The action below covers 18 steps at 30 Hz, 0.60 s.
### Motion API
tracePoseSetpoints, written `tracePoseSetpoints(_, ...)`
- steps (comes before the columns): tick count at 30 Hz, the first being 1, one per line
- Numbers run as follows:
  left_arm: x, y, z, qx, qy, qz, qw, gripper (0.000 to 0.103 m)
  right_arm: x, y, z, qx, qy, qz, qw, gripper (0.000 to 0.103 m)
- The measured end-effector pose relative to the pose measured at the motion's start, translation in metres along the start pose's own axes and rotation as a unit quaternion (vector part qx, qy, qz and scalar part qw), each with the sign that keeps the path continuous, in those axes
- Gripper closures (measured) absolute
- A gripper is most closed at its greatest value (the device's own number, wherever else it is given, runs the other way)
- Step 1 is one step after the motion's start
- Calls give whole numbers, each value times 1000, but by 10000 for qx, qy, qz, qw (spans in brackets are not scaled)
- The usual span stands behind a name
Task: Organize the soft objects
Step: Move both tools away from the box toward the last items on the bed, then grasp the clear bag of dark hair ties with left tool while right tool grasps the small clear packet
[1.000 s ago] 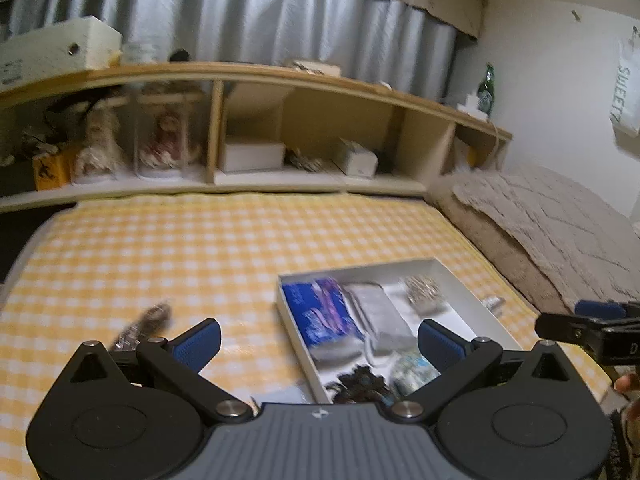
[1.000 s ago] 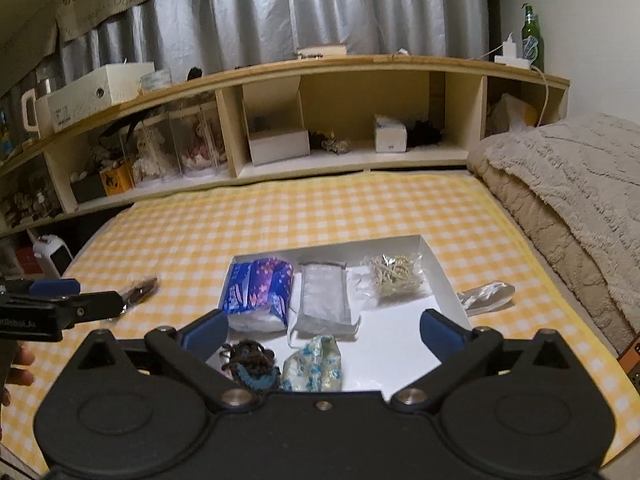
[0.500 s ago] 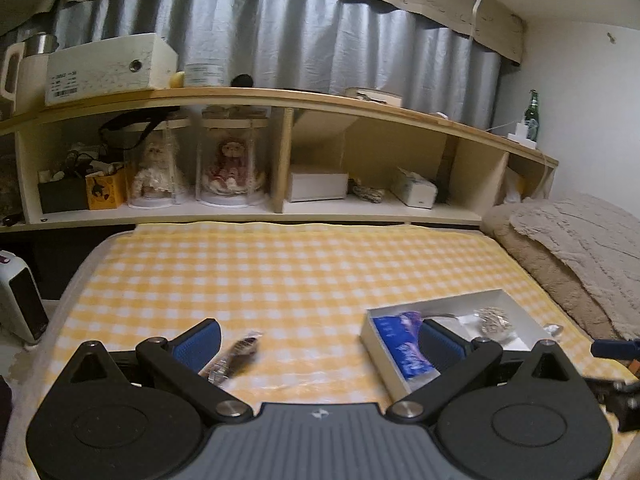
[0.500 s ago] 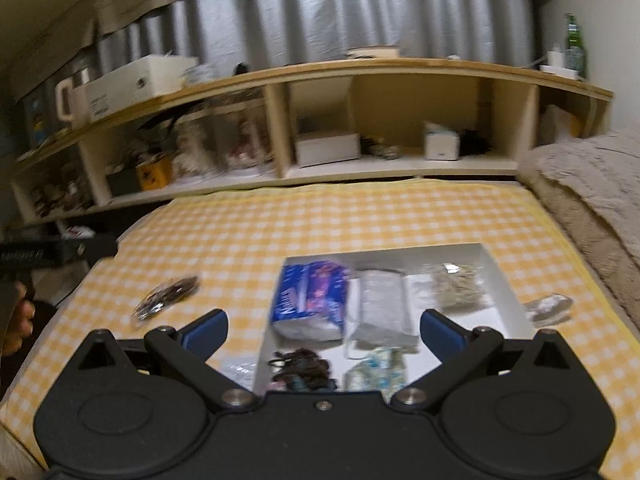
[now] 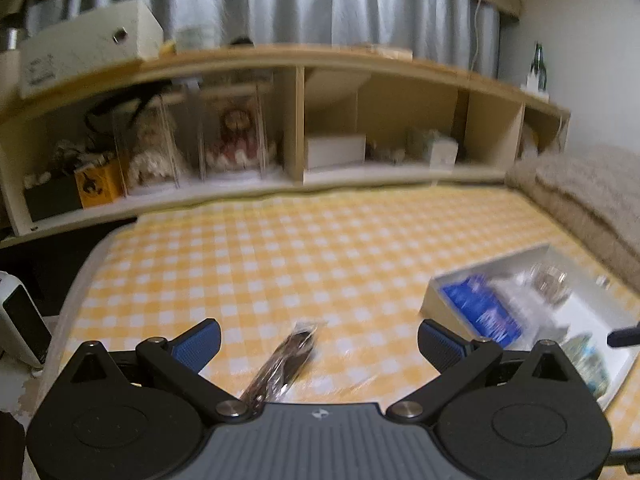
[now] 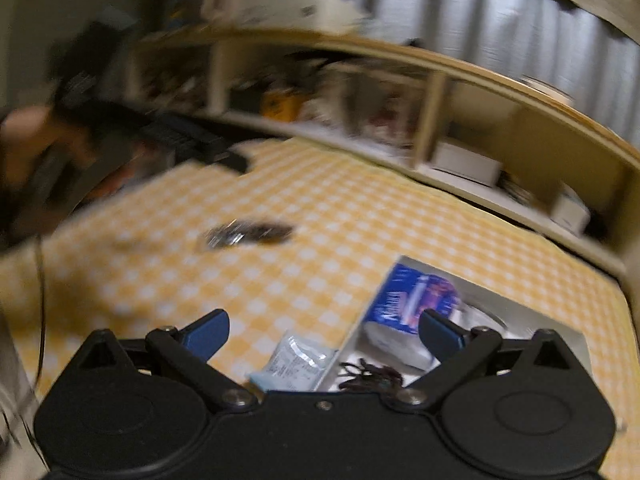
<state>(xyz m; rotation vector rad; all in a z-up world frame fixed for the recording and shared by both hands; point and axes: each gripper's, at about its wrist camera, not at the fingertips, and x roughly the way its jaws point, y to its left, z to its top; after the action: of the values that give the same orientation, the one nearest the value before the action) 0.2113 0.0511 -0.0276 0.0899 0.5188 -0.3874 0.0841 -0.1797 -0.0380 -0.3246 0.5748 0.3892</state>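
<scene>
Dark packet (image 5: 286, 360) lengthwise between spread left tongs (image 5: 318, 338).

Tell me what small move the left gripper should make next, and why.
Probably ease the left gripper forward and down around the dark plastic-wrapped packet. The gripper is open and empty, the packet lies loose on the yellow checked cloth between its fingers, outside the white tray.
</scene>
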Motion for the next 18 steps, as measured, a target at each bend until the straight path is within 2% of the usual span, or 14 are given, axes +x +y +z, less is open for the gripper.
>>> tracePoseSetpoints(2, 15, 4, -5, 102, 201, 20, 9997, 0, 11, 10, -3, -425, 228, 193, 9987, 15)
tracePoseSetpoints(6, 46, 14, -16, 187, 647, 199, 9975, 0, 34, 26, -9, -1116, 608, 475, 9908, 25)
tracePoseSetpoints(11, 68, 33, -33, -67, 969, 319, 9948, 7, 61, 38, -21, -1690, 1026, 725, 9776, 51)
tracePoseSetpoints(14, 76, 40, -37, -207, 1045, 309, 9938, 12, 76, 43, -26, -1874, 1211, 894, 9707, 61)
tracePoseSetpoints(15, 79, 41, -38, -231, 1077, 289, 9935, 16, 81, 44, -27, -1937, 1265, 916, 9685, 63)
tracePoseSetpoints(17, 85, 41, -42, -202, 1151, 259, 9928, 24, 89, 47, -30, -2071, 1372, 923, 9642, 74)
tracePoseSetpoints(18, 88, 41, -43, -197, 1195, 261, 9923, 34, 93, 49, -32, -2127, 1425, 892, 9626, 77)
